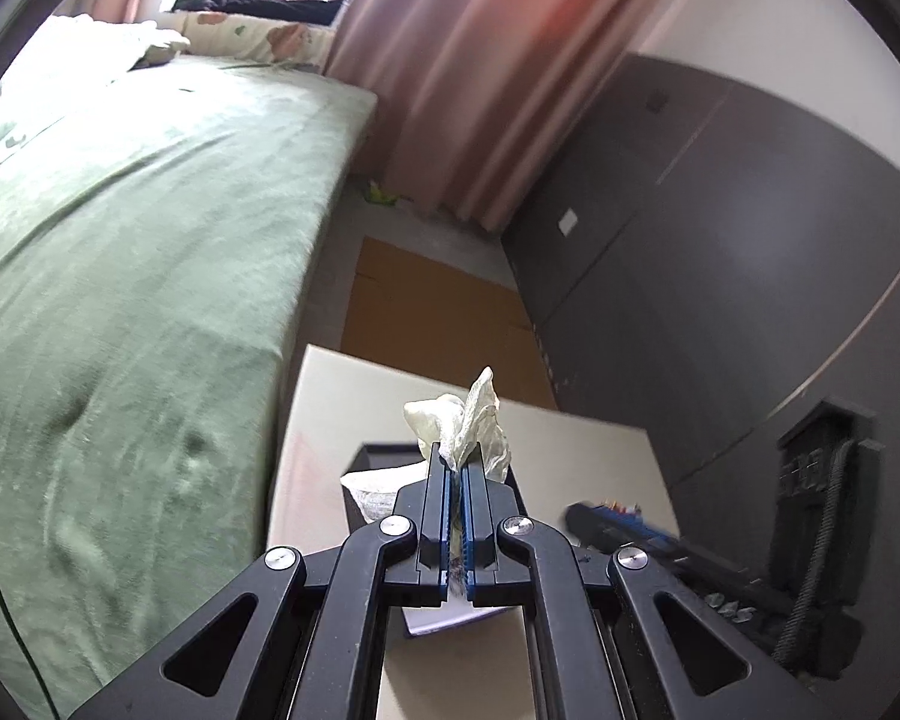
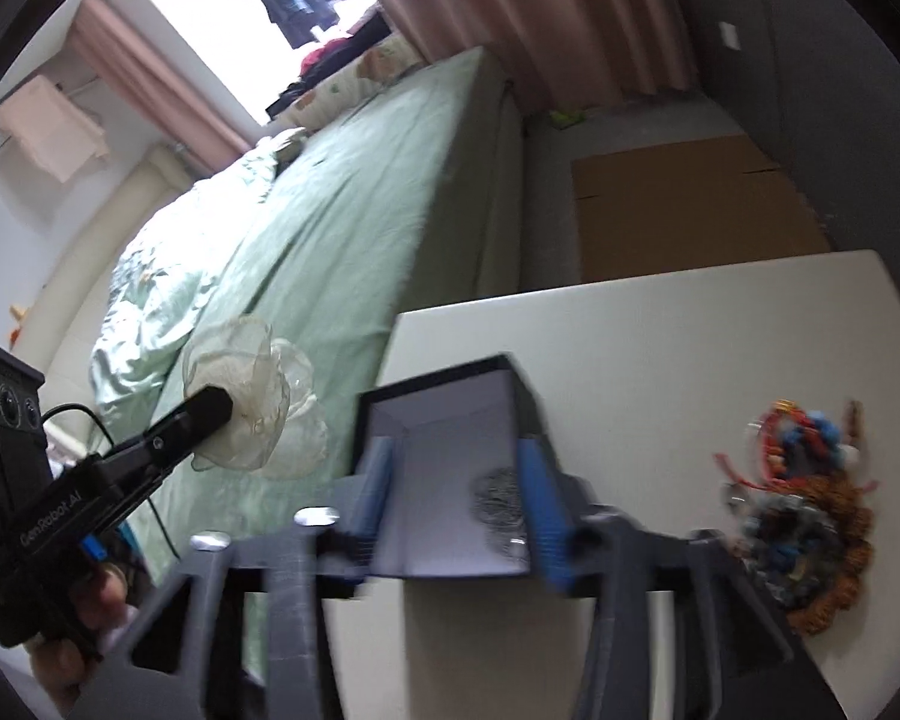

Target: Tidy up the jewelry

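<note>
**Two claws over the little box**

Left claw (image 1: pixel 456 468): shut tight on a crumpled see-through pouch (image 1: pixel 471 420), which sticks out past the tips. Seen from the right claw's camera, held up in the air to the left of the box, over the edge of the green bed (image 2: pixel 342 228). A hand (image 2: pixel 84 618) around the left claw's handle.

Right claw (image 2: pixel 456 480): about half open, nothing pinched. Blue pads (image 2: pixel 537 498) on either side of the open black box (image 2: pixel 444 456), which sits on the white table (image 2: pixel 660 330). Hard to tell if the pads touch the box walls, as the picture is blurry.

Inside the box, a silver coil of chain (image 2: pixel 498 507), just beside the right-hand pad.

To the right of the right claw, a heap of jewelry (image 2: pixel 804 498) on the table: red cords, blue beads, orange-brown beads, all in a tangle. Near the claw, but apart from the box.
</note>
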The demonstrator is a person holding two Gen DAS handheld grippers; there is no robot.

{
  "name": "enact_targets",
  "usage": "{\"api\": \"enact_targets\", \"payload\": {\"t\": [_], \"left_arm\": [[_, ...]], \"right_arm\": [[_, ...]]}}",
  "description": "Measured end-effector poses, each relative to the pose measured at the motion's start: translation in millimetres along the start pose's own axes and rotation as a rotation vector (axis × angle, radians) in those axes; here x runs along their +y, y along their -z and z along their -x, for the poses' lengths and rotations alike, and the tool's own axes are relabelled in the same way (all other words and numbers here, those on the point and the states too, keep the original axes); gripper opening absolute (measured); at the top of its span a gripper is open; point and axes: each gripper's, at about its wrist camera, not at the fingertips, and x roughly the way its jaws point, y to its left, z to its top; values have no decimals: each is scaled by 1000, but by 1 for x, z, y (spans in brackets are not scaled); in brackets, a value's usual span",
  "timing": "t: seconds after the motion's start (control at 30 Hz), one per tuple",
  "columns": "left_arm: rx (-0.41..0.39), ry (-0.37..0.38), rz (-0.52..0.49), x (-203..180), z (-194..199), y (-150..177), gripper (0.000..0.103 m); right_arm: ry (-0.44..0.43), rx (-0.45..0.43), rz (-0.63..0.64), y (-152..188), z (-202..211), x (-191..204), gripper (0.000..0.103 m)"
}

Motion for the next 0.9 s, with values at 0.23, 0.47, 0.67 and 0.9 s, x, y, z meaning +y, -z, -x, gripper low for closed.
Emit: {"api": "enact_targets", "payload": {"t": [0.23,0.47,0.67,0.9], "left_arm": [[96,-25,-48,-21,-34,17,2],[182,-63,-65,-30,-69,31,2],[315,-53,-10,-23,-95,38,7],[270,-42,1,-31,-86,38,64]], "right_arm": [[45,-101,-62,3,54,-31,63],[62,-148,-183,29,87,-69,64],[85,-167,-281,42,102,-94,64],[84,-167,-295,40,105,-110,64]]}}
